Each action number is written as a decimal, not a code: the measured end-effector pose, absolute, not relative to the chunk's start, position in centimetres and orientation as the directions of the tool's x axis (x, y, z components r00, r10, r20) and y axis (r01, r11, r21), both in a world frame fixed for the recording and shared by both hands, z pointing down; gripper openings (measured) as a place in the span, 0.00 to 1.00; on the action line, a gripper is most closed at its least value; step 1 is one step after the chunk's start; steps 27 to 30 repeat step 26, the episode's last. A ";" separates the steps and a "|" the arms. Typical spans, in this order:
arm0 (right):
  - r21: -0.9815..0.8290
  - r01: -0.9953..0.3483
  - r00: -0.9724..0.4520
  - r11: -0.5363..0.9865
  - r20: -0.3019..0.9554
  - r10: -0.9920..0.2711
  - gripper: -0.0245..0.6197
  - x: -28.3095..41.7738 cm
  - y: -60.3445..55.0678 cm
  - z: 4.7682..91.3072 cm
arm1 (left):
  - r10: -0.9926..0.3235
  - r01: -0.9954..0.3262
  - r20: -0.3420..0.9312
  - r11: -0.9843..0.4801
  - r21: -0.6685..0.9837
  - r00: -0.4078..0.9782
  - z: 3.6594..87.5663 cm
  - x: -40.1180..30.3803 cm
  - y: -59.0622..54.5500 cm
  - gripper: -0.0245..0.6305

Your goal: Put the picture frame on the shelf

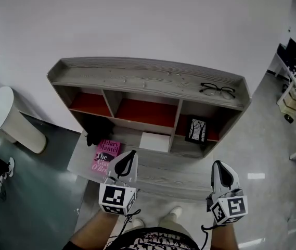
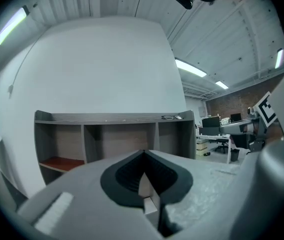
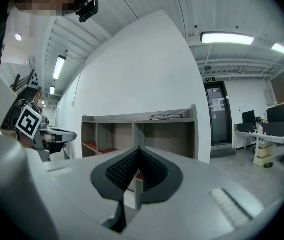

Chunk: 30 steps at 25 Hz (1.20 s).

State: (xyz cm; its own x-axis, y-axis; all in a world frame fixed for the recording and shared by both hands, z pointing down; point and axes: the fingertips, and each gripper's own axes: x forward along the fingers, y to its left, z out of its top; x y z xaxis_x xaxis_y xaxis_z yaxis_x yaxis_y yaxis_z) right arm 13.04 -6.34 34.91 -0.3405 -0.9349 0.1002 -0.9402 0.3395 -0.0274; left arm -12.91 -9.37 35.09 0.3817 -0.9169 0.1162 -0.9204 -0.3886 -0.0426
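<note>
The task looked finished, as far as the pictures showed. The small black-edged picture frame with a pale print of dark branches (image 1: 196, 130) stood upright in the right-hand compartment of the grey wood-grain shelf unit with red inner boards (image 1: 153, 79), right of centre in the head view. Nothing touched it, and neither gripper carried anything. I judged that nothing remained but perhaps to check that the frame stood steady, though whether it leaned on the back wall could not be made out.

A pair of dark-rimmed glasses (image 1: 218, 90) lay on the top board at upper right. A pink paperback book (image 1: 105, 155) and a flat white box (image 1: 154, 141) lay on the lower ledge near the middle of the frame.

The left gripper (image 1: 126, 164) and the right gripper (image 1: 223, 176) sat low in the head view, well apart from each other and short of the shelf. Both pointed roughly level towards it, with their marker cubes turned up to the camera and the forearms entering from the bottom edge. In each gripper view the dark pads met along a single seam: both pairs of jaws were pressed together, with nothing between them. The shelf filled the middle distance beyond them.
</note>
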 end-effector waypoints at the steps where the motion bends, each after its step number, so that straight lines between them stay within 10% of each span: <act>1: -0.028 -0.943 -0.333 0.332 0.099 -0.938 0.08 12.4 -5.5 34.8 | -0.916 -0.919 0.112 -0.391 -0.041 0.385 34.8 -13.9 -8.7 0.04; 30: 0.033 -0.951 -0.302 0.307 0.102 -0.948 0.08 4.6 0.7 33.2 | -0.876 -0.881 0.112 -0.472 -0.014 0.468 35.1 -19.1 -3.6 0.04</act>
